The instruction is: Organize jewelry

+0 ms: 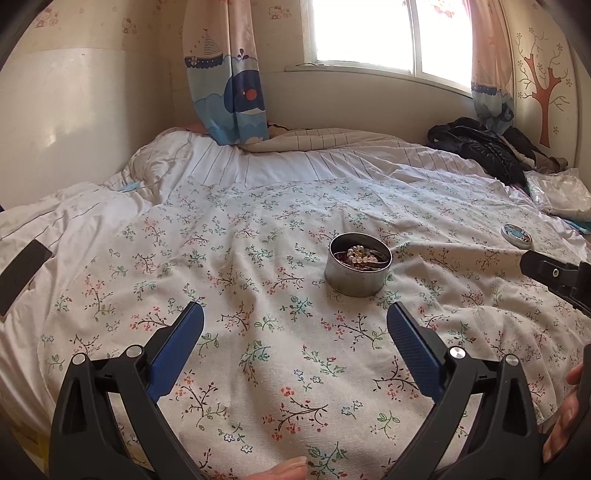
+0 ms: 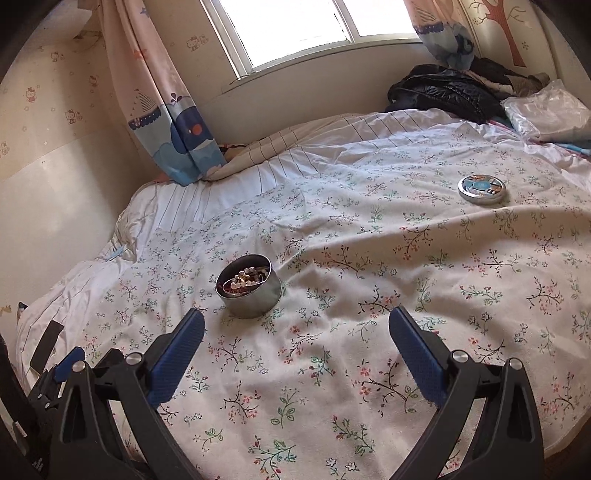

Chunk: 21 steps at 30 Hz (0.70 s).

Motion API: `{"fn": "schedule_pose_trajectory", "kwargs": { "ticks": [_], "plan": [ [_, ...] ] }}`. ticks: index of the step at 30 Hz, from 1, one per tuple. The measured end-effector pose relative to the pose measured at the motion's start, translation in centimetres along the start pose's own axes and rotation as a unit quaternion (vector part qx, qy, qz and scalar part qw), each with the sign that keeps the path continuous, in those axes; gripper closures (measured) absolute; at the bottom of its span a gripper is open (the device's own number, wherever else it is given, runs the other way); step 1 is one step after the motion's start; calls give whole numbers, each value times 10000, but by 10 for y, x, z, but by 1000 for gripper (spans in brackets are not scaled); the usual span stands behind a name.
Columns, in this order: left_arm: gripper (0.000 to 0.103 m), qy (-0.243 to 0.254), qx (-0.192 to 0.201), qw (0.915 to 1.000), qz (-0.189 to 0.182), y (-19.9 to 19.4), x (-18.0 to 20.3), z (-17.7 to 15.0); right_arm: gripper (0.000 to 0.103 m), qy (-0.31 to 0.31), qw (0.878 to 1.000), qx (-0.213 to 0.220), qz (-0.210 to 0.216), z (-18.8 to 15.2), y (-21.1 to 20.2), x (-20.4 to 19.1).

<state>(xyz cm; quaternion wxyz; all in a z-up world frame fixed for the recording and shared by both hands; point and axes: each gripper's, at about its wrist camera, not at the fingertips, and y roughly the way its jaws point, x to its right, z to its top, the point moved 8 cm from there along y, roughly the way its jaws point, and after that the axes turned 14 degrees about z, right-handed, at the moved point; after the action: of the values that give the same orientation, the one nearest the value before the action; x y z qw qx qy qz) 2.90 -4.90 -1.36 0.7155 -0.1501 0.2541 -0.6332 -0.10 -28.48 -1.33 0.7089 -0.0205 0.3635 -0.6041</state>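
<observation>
Floral cloth (image 1: 258, 369) over rumpled bed, curtained window (image 1: 362, 29) behind.

The jewelry (image 1: 360, 255) in the tin (image 1: 357, 275) is a tangle too small to sort piece by piece; the tin's wall hides its lower layers; the lid (image 2: 481, 188) print is too small to read; at the right edge of the left view the right gripper (image 1: 559, 275) is cut off, fingers unseen; the left gripper (image 2: 55, 373) at lower left of the right view is mostly hidden.
</observation>
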Motion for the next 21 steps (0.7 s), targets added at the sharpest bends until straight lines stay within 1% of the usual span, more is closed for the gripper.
{"fn": "schedule_pose_trajectory", "kwargs": {
  "ticks": [4,7,9,15,21],
  "plan": [
    [8,18,-186,9998,-109,8,-1,-2,7,-37,10000,-61,-51,-10,11,4],
    [8,114,-172,9997,-110,10,-3,-3,7,85,9998,-158,-34,-15,21,9],
    [8,116,-251,9996,-115,15,-6,-5,7,66,9999,-150,-25,-16,23,8],
    [8,-31,-396,9992,27,30,-14,-7,7,-134,9998,-132,-90,-13,29,5],
    [8,-47,-462,9989,109,37,-15,-9,7,-41,9998,-177,-101,-12,35,11]
  ]
}}
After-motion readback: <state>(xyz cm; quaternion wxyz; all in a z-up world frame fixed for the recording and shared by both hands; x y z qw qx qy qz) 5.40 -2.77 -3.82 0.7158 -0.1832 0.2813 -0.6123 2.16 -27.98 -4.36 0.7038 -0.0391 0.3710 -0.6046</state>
